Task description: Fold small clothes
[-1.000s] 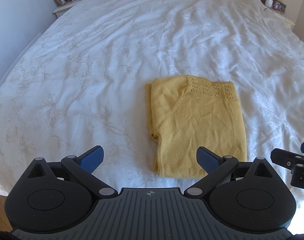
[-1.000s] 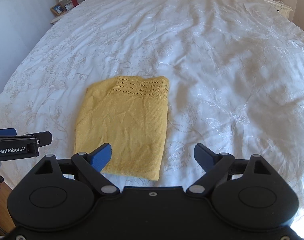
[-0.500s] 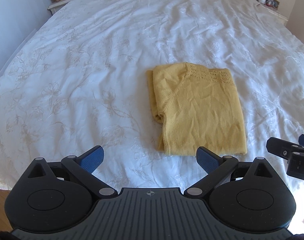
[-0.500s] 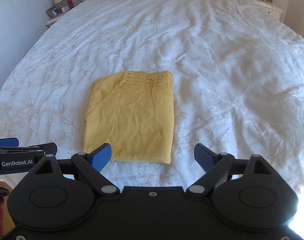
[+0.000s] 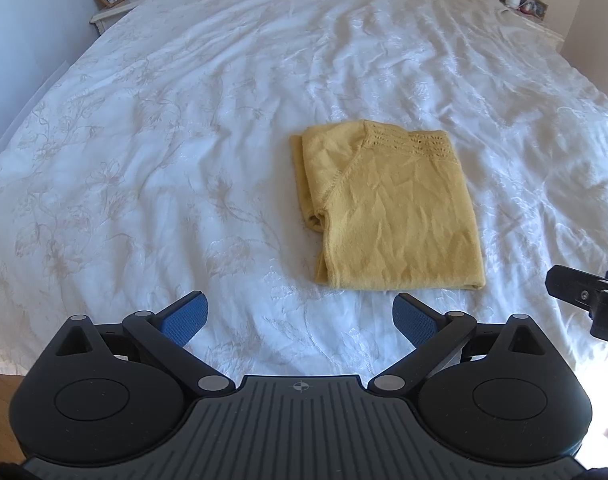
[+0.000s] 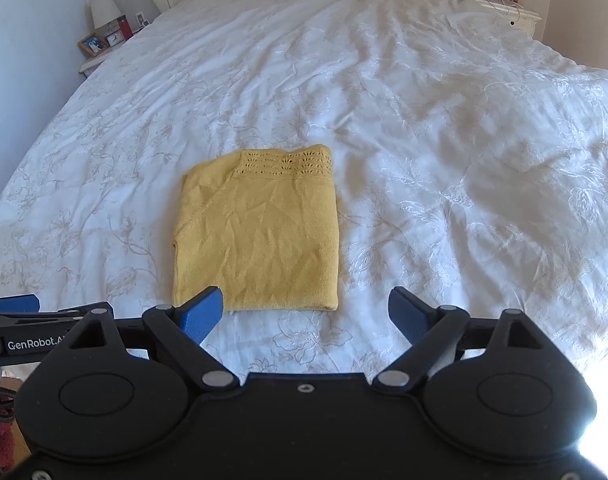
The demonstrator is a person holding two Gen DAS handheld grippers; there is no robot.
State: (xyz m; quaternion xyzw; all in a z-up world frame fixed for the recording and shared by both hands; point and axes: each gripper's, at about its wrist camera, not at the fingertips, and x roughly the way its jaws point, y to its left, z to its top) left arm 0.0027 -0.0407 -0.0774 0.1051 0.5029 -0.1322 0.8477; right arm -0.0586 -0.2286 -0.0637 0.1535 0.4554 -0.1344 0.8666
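A yellow knit sweater [image 5: 391, 208] is lying folded into a neat rectangle on the white bed [image 5: 184, 140], at twelve o'clock from both tools. The left tool [image 5: 300, 316] and right tool [image 6: 305, 312] are hovering wide open, holding nothing. Soft and light, it would likely be best pinched at its near hem corners.
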